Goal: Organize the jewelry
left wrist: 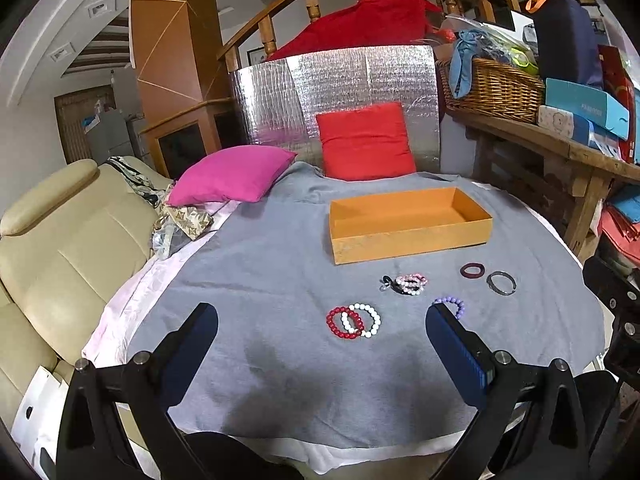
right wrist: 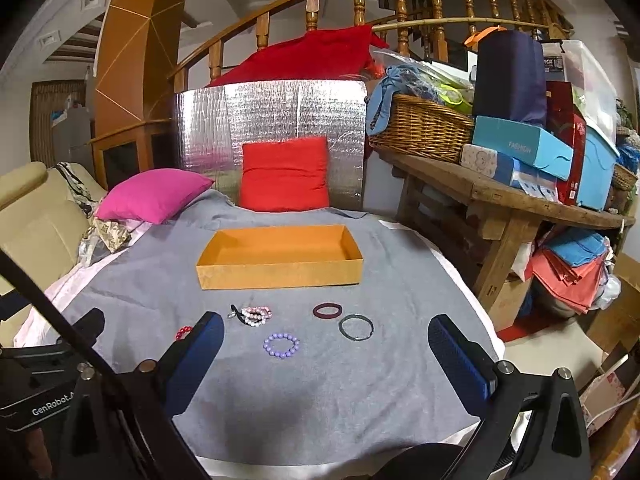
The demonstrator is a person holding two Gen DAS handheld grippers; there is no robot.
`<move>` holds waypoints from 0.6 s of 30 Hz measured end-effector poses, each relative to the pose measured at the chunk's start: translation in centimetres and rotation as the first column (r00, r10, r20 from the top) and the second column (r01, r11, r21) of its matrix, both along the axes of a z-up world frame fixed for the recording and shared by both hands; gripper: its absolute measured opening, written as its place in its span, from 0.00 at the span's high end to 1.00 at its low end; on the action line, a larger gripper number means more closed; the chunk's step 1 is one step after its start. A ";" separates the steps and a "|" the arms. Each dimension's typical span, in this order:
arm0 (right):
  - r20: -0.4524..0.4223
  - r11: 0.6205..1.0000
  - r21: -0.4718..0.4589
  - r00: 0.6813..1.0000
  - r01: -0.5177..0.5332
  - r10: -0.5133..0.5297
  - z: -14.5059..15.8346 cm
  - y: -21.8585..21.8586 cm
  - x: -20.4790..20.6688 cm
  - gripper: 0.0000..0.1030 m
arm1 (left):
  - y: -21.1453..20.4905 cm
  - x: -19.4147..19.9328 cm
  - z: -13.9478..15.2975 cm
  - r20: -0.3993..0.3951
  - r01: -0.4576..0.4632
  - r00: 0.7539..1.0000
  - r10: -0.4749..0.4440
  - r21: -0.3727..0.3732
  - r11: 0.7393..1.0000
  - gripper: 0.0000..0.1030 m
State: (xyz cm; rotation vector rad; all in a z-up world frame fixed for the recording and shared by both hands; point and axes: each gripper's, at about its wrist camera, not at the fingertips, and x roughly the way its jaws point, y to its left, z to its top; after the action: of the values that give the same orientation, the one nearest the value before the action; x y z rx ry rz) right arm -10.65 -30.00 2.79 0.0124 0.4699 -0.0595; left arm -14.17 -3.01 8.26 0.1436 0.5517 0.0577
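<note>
An empty orange box (left wrist: 408, 224) (right wrist: 280, 258) sits on the grey cloth. In front of it lie several bracelets: a red beaded one (left wrist: 335, 321) overlapped by a white beaded one (left wrist: 370, 318), a pink beaded one with a black tie (left wrist: 410, 283) (right wrist: 256, 316), a purple beaded one (left wrist: 451, 303) (right wrist: 281, 345), a dark maroon ring (left wrist: 472, 270) (right wrist: 327, 310) and a grey bangle (left wrist: 501, 282) (right wrist: 356, 327). My left gripper (left wrist: 322, 322) is open and empty, above the red and white bracelets. My right gripper (right wrist: 326, 334) is open and empty, above the purple bracelet and bangle.
A magenta pillow (left wrist: 232, 178) and a red pillow (left wrist: 366, 142) lie at the back of the cloth before a silver foil panel (left wrist: 340, 92). A beige sofa (left wrist: 60, 240) is left. A wooden bench (right wrist: 500, 204) with a basket and boxes is right.
</note>
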 end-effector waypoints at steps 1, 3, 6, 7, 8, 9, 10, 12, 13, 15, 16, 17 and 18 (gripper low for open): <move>-0.002 1.000 -0.001 1.000 0.001 -0.001 0.0 0.0 0.0 0.00 | 0.0 0.0 0.0 -0.001 0.000 1.000 0.000 -0.001 1.000 0.00; -0.006 1.000 -0.003 1.000 -0.001 0.001 -0.2 0.1 0.1 0.00 | 0.0 0.0 -0.1 -0.001 0.001 1.000 -0.001 -0.003 1.000 0.00; -0.009 1.000 -0.006 1.000 0.002 -0.002 -0.4 0.1 0.2 0.00 | -0.1 0.1 -0.2 -0.004 0.003 1.000 -0.003 0.000 1.000 0.00; -0.011 1.000 -0.005 1.000 0.002 -0.002 -0.4 0.1 0.2 0.00 | -0.1 0.1 -0.2 -0.004 0.003 1.000 -0.003 0.000 1.000 0.00; -0.012 1.000 -0.006 1.000 0.003 -0.003 -0.4 0.1 0.2 0.00 | -0.2 0.1 -0.2 -0.006 0.004 1.000 -0.004 0.000 1.000 0.00; -0.012 1.000 -0.007 1.000 0.004 -0.004 -0.4 0.1 0.3 0.00 | -0.2 0.1 -0.3 -0.007 0.003 1.000 -0.003 0.000 1.000 0.00; -0.012 1.000 -0.008 1.000 0.005 -0.005 -0.5 0.1 0.3 0.00 | -0.2 0.1 -0.4 -0.007 0.003 1.000 -0.003 -0.001 1.000 0.00; -0.014 1.000 -0.010 1.000 0.006 -0.006 -0.6 0.1 0.3 0.00 | -0.2 0.2 -0.5 -0.010 0.003 1.000 -0.003 -0.001 1.000 0.00; -0.016 1.000 -0.010 1.000 0.006 -0.006 -0.6 0.1 0.4 0.00 | -0.2 0.3 -0.6 -0.013 0.003 1.000 -0.003 -0.001 1.000 0.00; -0.019 1.000 -0.011 1.000 0.008 -0.008 -0.7 0.1 0.5 0.00 | -0.2 0.3 -0.7 -0.016 0.003 1.000 -0.003 -0.001 1.000 0.00; -0.021 1.000 -0.012 1.000 0.008 -0.008 -0.8 0.2 0.6 0.00 | -0.2 0.4 -0.8 -0.018 0.003 1.000 -0.003 -0.001 1.000 0.00; -0.023 1.000 -0.013 1.000 0.008 -0.009 -0.8 0.2 0.6 0.00 | -0.1 0.5 -0.9 -0.021 0.003 1.000 -0.003 -0.002 1.000 0.00; -0.025 1.000 -0.014 1.000 0.009 -0.009 -0.9 0.2 0.7 0.00 | 0.0 0.6 -1.0 -0.024 0.003 1.000 -0.004 -0.004 1.000 0.00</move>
State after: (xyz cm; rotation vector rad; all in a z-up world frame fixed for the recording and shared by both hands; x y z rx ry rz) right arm -9.93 -29.77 1.88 0.0001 0.4948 -0.0717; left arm -13.57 -3.06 7.28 0.1418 0.5756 0.0516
